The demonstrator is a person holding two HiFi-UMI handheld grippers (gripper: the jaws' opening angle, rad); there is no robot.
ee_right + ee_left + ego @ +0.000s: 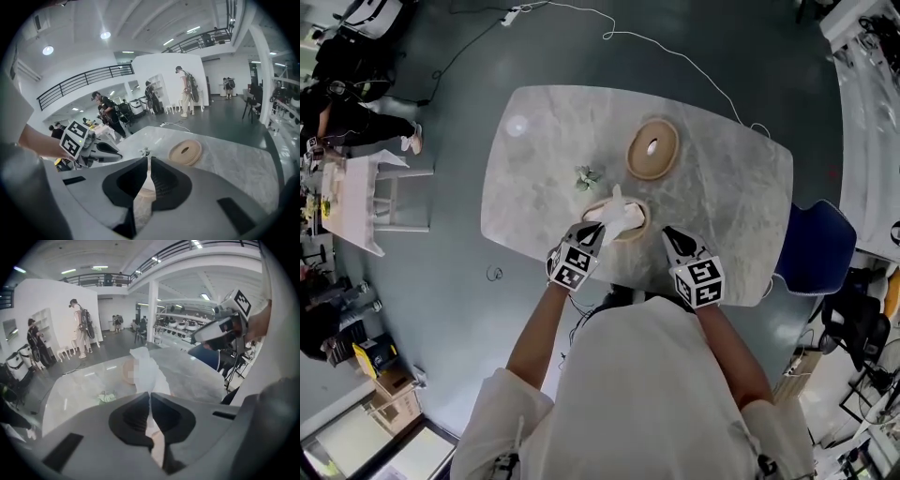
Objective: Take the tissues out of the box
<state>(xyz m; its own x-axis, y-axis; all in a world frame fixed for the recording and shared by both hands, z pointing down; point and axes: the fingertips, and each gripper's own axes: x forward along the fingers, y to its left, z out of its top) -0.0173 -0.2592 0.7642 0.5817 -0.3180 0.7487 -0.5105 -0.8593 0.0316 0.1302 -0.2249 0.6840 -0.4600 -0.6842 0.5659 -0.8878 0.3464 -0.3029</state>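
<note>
Tissue [614, 214] in box [639, 221] on table [722, 187] between left gripper [597, 229] and right gripper [667, 232], lid [667, 156] behind.

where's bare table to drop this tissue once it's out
Bare marble lies at the right end of the table, between the lid and the blue chair, and at its left end, beyond the small green scrap. Crowded: the near middle, where the left gripper and right gripper flank the box.

An open lab hall: mezzanine railing [79, 82], cable [675, 54] across the floor, people [82, 329] wearing backpack rigs.

Marble table [727, 202] w/ tissue box [640, 223], ring lid [667, 156], green scrap [588, 176].
</note>
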